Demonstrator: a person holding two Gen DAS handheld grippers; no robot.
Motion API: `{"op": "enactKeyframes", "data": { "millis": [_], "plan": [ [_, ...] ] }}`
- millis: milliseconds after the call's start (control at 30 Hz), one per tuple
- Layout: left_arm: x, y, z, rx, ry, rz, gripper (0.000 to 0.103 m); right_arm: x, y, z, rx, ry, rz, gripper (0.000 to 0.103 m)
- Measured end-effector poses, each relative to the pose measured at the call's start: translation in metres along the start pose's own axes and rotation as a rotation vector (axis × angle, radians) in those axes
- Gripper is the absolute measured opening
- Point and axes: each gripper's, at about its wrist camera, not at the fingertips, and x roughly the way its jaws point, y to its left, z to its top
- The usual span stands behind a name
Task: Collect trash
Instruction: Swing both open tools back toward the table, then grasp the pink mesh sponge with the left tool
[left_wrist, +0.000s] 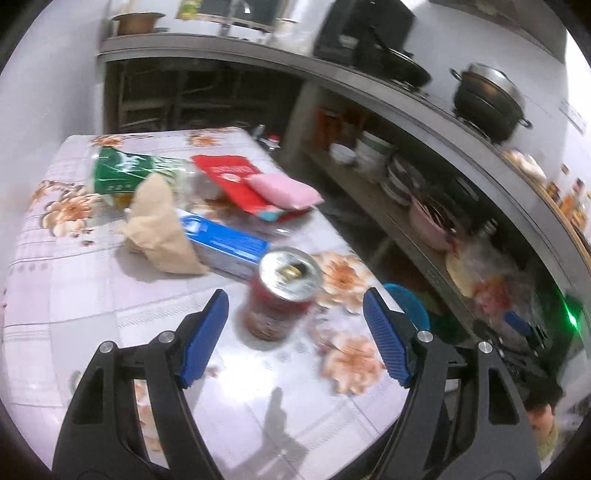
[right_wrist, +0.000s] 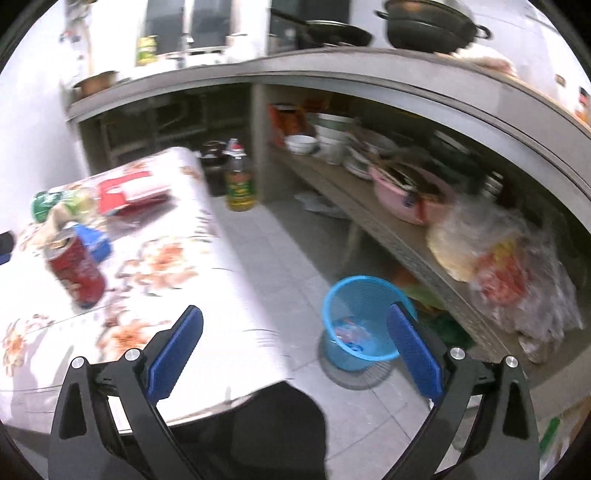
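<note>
A red drink can (left_wrist: 280, 295) stands upright on the floral table (left_wrist: 92, 295), just ahead of my open, empty left gripper (left_wrist: 295, 306). Behind it lie a crumpled brown paper (left_wrist: 159, 229), a blue box (left_wrist: 225, 243), a green packet (left_wrist: 125, 173), a red packet (left_wrist: 232, 177) and a pink sponge (left_wrist: 284, 190). My right gripper (right_wrist: 295, 325) is open and empty, off the table's right edge, above the floor. A blue mesh trash basket (right_wrist: 358, 317) stands on the floor with some wrappers inside. The can also shows in the right wrist view (right_wrist: 75, 269).
A low shelf (right_wrist: 369, 218) on the right carries bowls, a pink basin (right_wrist: 410, 195) and plastic bags (right_wrist: 509, 277). An oil bottle (right_wrist: 240, 181) stands on the floor past the table. Pots sit on the counter above. A dark chair back (right_wrist: 273, 424) is below my right gripper.
</note>
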Motion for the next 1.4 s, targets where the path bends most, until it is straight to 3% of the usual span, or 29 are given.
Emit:
{"op": "enactKeyframes", "data": {
  "millis": [133, 233, 333, 400, 533, 600, 700, 833, 967, 1167, 1333, 1400],
  "plan": [
    [0.013, 0.006, 0.03, 0.023, 0.018, -0.053, 0.071, 0.004, 0.03, 0.006, -0.055, -0.014, 0.112, 0.096],
    [0.045, 0.006, 0.07, 0.004, 0.082, -0.095, 0.071, 0.011, 0.051, 0.008, -0.057, -0.009, 0.209, 0.096],
    [0.091, 0.009, 0.111, -0.027, 0.193, -0.125, 0.071, 0.02, 0.068, 0.007, -0.056, 0.015, 0.269, 0.096],
    [0.136, 0.01, 0.135, -0.056, 0.309, -0.15, 0.071, 0.027, 0.075, 0.008, -0.068, 0.026, 0.288, 0.096],
    [0.209, 0.019, 0.16, -0.169, 0.455, -0.044, 0.072, 0.037, 0.083, 0.008, -0.092, 0.041, 0.307, 0.096],
    [0.242, 0.024, 0.17, -0.239, 0.502, 0.001, 0.079, 0.041, 0.081, 0.007, -0.085, 0.049, 0.314, 0.096],
    [0.275, 0.027, 0.179, -0.304, 0.521, 0.107, 0.082, 0.05, 0.071, 0.007, -0.062, 0.061, 0.315, 0.096],
    [0.309, 0.022, 0.182, -0.314, 0.547, 0.256, 0.082, 0.062, 0.054, 0.006, -0.015, 0.085, 0.32, 0.096],
    [0.331, 0.017, 0.183, -0.309, 0.568, 0.349, 0.083, 0.071, 0.037, 0.002, 0.037, 0.099, 0.333, 0.096],
    [0.345, 0.014, 0.181, -0.269, 0.552, 0.415, 0.086, 0.08, 0.018, -0.003, 0.089, 0.114, 0.343, 0.096],
    [0.345, 0.008, 0.179, -0.228, 0.554, 0.411, 0.086, 0.085, 0.005, -0.006, 0.132, 0.129, 0.352, 0.096],
    [0.343, 0.009, 0.18, -0.214, 0.55, 0.4, 0.077, 0.085, 0.002, -0.006, 0.14, 0.129, 0.354, 0.096]
  ]
}}
